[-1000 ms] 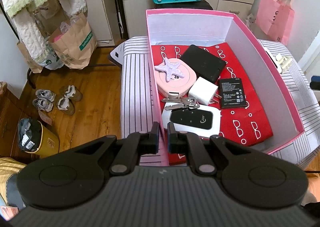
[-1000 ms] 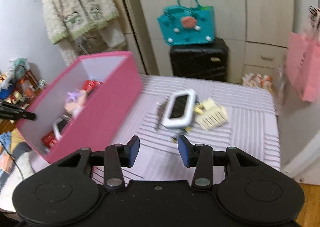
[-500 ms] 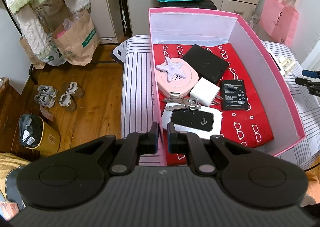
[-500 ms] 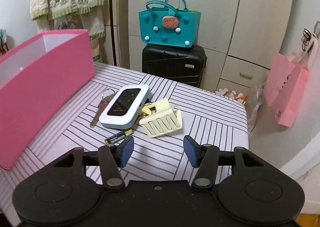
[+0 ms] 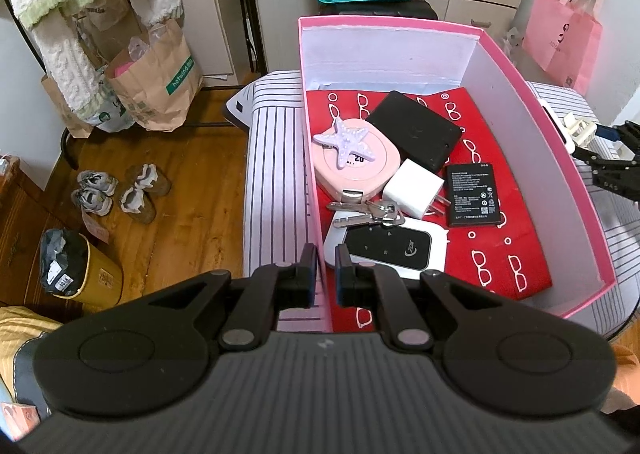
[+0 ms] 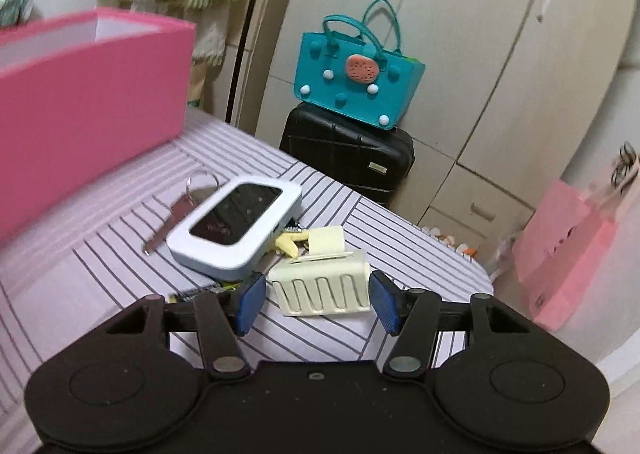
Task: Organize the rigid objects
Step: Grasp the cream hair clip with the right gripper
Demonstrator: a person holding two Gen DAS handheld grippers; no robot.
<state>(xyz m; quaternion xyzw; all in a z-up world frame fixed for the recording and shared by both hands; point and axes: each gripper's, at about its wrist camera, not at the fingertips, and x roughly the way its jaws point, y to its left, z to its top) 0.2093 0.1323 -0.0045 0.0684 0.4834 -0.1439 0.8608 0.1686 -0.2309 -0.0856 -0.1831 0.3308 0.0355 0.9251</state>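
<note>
In the left wrist view, the left gripper is clamped on the near left wall of the pink box, which stands on the striped bed. Inside the box lie a white pocket router, keys, a white charger, a battery, a black case and a pink round case with a starfish on top. In the right wrist view, the right gripper has its jaws wide after opening; the cream comb clip lies between the blue pads, and they do not press it. Beside it, near the far edge of the bed, are a second router and a key.
</note>
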